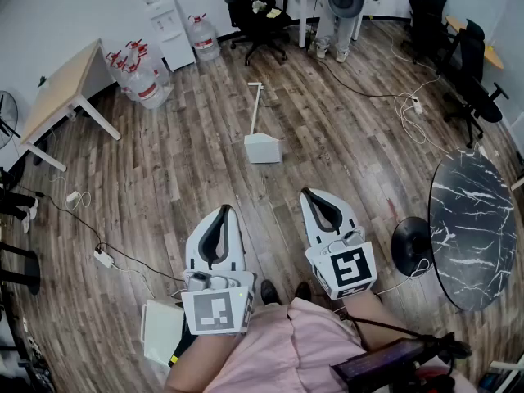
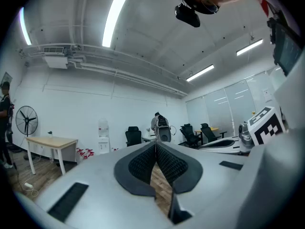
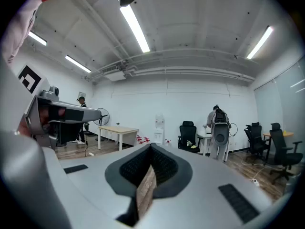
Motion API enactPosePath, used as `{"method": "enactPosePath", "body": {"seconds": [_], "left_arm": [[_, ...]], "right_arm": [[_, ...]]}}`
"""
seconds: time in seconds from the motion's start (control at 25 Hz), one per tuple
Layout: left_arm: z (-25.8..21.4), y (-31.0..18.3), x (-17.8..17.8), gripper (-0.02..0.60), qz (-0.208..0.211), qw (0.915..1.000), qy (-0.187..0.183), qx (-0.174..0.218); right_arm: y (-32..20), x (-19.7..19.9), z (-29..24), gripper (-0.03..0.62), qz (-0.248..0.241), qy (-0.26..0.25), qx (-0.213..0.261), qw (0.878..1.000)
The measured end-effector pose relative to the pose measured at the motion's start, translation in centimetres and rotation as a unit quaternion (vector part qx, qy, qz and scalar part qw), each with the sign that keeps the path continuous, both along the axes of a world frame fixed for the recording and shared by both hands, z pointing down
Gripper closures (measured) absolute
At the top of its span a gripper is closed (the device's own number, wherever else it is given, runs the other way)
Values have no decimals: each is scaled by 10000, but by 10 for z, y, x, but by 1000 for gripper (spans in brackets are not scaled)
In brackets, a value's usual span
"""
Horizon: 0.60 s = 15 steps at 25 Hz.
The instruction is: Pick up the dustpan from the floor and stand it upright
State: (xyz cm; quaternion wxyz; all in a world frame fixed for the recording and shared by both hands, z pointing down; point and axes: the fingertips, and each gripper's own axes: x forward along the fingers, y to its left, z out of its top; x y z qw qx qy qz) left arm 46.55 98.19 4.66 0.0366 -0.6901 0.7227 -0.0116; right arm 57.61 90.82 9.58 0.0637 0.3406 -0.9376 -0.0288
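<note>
**Grippers Closed, Dustpan Out of Reach**

The left gripper (image 1: 222, 213) and right gripper (image 1: 311, 195) both have jaws pressed together, holding nothing. The dustpan (image 1: 263, 148) rests on the floor at 12 o'clock, well apart. Risk: arriving with jaws unopened would likely knock its thin handle (image 1: 255, 109) aside.

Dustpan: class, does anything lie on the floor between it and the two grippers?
Nothing visible does. In the head view, only bare wood floor separates the left gripper and right gripper from the dustpan ahead.

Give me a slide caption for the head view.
Left gripper and right gripper, both shut and empty, hover above wood floor; white dustpan sits ahead, untouched.
</note>
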Motion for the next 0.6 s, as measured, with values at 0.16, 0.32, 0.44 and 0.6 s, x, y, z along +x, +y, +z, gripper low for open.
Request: {"method": "enactPosePath", "body": {"seconds": [0.16,0.32,0.44,0.6], "left_arm": [[2,-2,-8,568,-37,10000,23,9],[4,-4,-20,568,-84,9999,63,35],[6,-6,-34,568,-123,9999,80,66],[12,-11,-59,568,-176,9996,191,55]], "right_arm": [[-2,-7,1,594,-41,34,57,10000],[-5,-16,4,594,-33,118,11,9999],[-10,-27,7,594,-32,166,-7,9999],[-18,-47,11,594,-46,107,-29,9999]]}}
